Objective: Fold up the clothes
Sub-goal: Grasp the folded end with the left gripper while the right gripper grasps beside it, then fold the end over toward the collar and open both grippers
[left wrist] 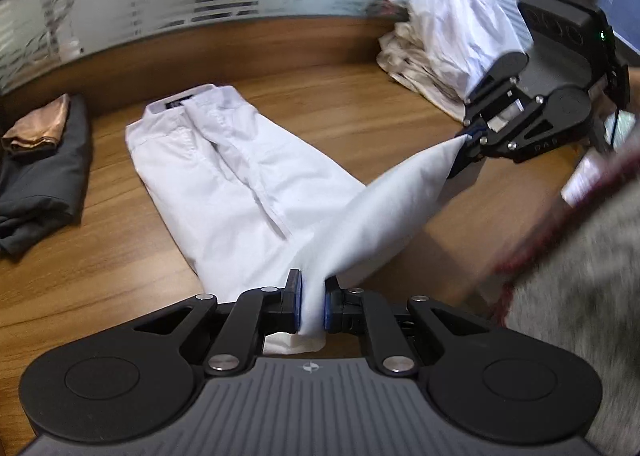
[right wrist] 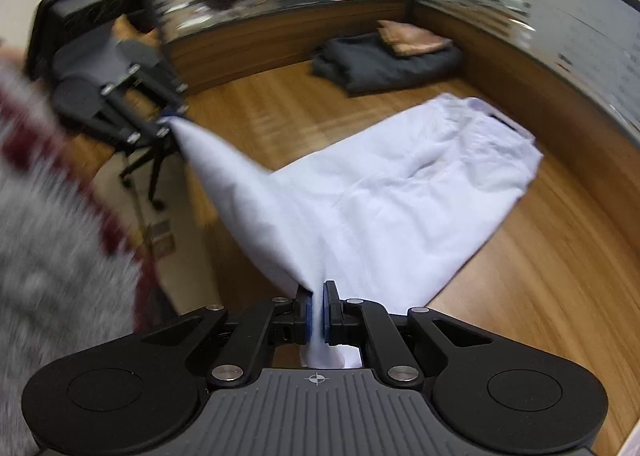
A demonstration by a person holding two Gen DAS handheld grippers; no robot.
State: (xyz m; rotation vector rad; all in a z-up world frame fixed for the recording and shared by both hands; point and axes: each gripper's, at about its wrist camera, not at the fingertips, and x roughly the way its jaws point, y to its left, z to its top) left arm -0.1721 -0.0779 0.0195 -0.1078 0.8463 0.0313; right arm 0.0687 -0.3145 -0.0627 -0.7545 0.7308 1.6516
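Left wrist view: the left gripper (left wrist: pixel 312 304) fills the bottom of the frame, its blue pads pinched almost together on a bunch of white cloth that pokes out below them.
Left gripper grip: closed tight on the near hem end of the white trousers (left wrist: pixel 224 176), nothing else between its jaws.
Right gripper in the left view: the right gripper (left wrist: pixel 466 142) comes in from the right, its tips clamped on another point of the same hem, with the cloth pulled into a taut cone between the two grips.
Right wrist view: that gripper (right wrist: pixel 317 312) has its pads nearly touching, a thin fold of the trousers (right wrist: pixel 400 192) squeezed between them and a tuft hanging below.
Left gripper in the right view: seen at the far left (right wrist: pixel 170 120), holding the other peak of the lifted cloth.
Trousers: the waistband end lies flat on the wooden table (left wrist: pixel 100 256), towards the far partition; the leg end is raised off the surface and stretched between both grippers.
Folded pile: a dark grey garment (left wrist: pixel 36 184) sits at the table's far left corner with a tan cloth (left wrist: pixel 36 128) on top of it, well apart from the trousers.
Unfolded heap: white clothes (left wrist: pixel 444 36) are piled at the far right of the table.
Person: a grey and red knitted sleeve (left wrist: pixel 580 256) shows, blurred, at the right edge.
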